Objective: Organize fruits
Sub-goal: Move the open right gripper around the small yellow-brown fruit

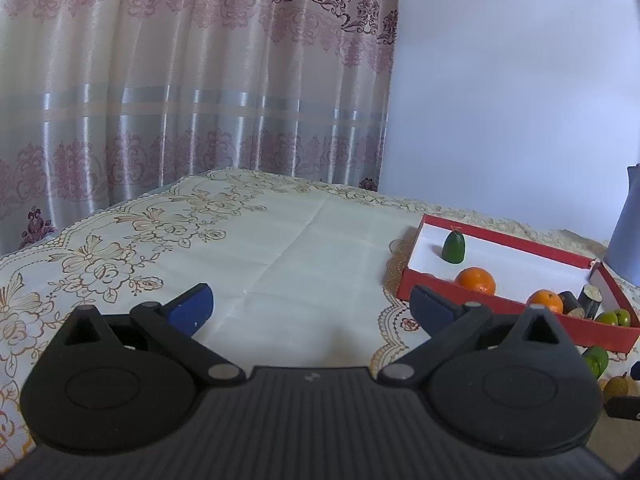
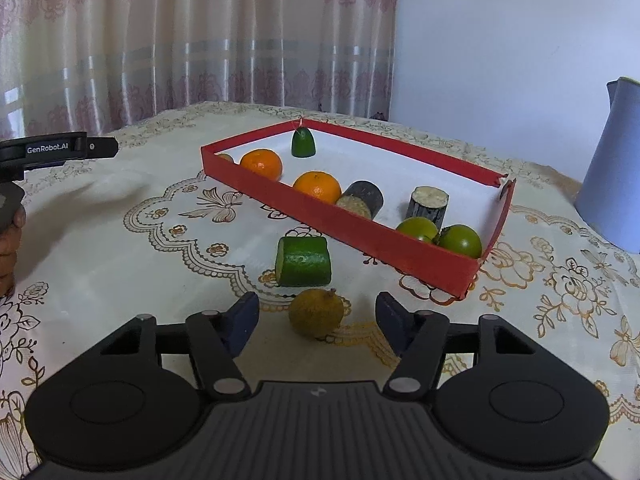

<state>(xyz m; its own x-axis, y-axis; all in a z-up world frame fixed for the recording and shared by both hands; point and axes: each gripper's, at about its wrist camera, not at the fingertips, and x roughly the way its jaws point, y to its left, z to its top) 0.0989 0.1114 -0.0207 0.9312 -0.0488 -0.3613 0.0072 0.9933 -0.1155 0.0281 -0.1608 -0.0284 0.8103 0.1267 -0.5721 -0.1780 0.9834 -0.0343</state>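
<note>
A red box [image 2: 320,212] with a white floor lies on the tablecloth. It holds two oranges [image 2: 262,164], a green cone-shaped piece [image 2: 303,142], two dark cylinder pieces [image 2: 428,202] and two round green fruits [image 2: 460,240]. In front of the box lie a green cylinder piece [image 2: 303,261] and a yellow-brown round fruit [image 2: 316,316]. My right gripper [image 2: 317,308] is open, its blue pads on either side of the yellow-brown fruit without touching it. My left gripper [image 1: 311,292] is open over bare cloth, left of the box [image 1: 592,334], with nothing between its fingers.
A tall blue-grey jug [image 2: 612,176] stands right of the box. A patterned curtain and a pale wall back the table. The left gripper's body [image 2: 60,148] and a hand [image 2: 8,240] show at the left edge of the right wrist view.
</note>
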